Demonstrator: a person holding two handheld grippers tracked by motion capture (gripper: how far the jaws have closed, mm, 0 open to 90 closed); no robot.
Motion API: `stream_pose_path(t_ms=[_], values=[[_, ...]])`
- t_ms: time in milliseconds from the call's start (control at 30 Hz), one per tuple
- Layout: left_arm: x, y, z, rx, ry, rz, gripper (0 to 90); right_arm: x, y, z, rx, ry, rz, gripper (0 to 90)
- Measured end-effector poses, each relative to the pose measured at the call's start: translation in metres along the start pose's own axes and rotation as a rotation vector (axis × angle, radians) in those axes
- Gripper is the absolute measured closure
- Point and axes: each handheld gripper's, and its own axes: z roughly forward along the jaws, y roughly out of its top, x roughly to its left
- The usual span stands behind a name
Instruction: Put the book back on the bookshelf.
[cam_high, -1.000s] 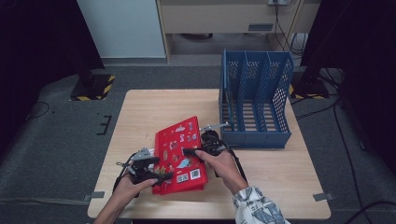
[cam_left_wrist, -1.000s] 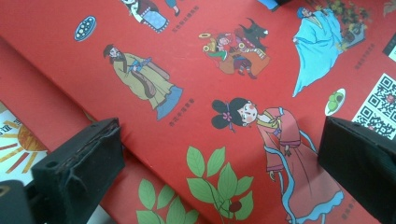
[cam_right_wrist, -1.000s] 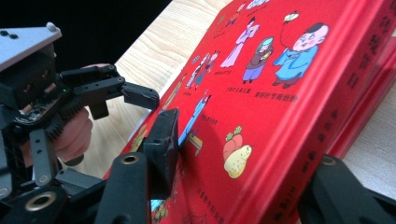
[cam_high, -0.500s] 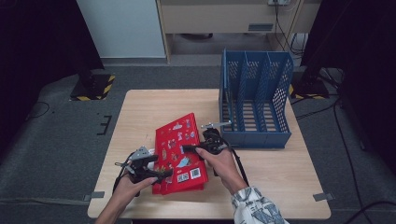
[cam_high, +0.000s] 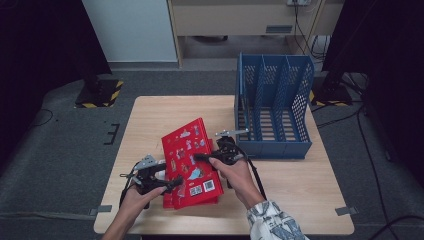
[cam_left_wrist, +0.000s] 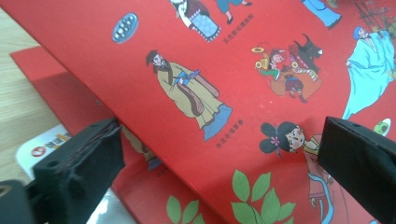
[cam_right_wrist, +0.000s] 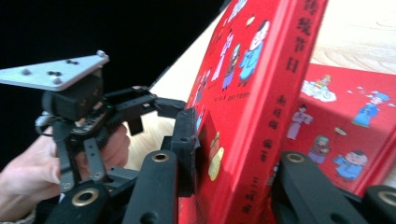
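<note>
Two red picture books lie stacked near the table's front. The top book (cam_high: 187, 150) (cam_right_wrist: 252, 79) is tilted up off the lower book (cam_high: 195, 197) (cam_right_wrist: 345, 116). My right gripper (cam_high: 202, 157) (cam_right_wrist: 238, 154) grips the top book at its spine edge; its jaws have just been closing, and the pads press on the covers. My left gripper (cam_high: 167, 177) (cam_left_wrist: 219, 149) stands open at the book's left edge, one jaw under the raised cover (cam_left_wrist: 243, 70) and one over it, neither pressing. The lower book (cam_left_wrist: 70, 102) shows beneath.
A blue slotted file rack (cam_high: 272, 105) stands at the table's right rear, just beyond my right hand. Bare wooden tabletop (cam_high: 160, 110) lies behind and to the left of the books. The table's front edge is close below both hands.
Both hands stay almost in place at the books. The top book's right edge looks slightly more raised under the right gripper.
</note>
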Motion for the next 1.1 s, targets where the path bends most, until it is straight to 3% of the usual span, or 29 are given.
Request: stream_pose_path(t_ms=[433,667,867,967,1100], values=[[0.0013,-0.0003,-0.0014,-0.006,-0.014,-0.009,0.0,0.0026,0.0008,-0.0017,-0.017,0.022,-0.014,72.6],[0.0046,-0.0011,-0.0012,-0.001,-0.047,-0.048,0.0,0.0041,0.0009,-0.0024,-0.031,0.039,-0.023,73.4],[0.0089,-0.0028,-0.0009,0.009,-0.11,-0.085,1.7,0.0057,0.0009,-0.0031,-0.037,0.052,-0.04,73.6],[0.0084,-0.0024,-0.0019,0.004,-0.151,-0.067,6.0,0.0074,0.0011,-0.003,-0.045,0.059,-0.058,73.6],[0.0074,0.0008,-0.0031,0.022,-0.158,-0.059,7.1,0.01,0.0033,-0.0033,-0.042,0.071,-0.095,73.0]])
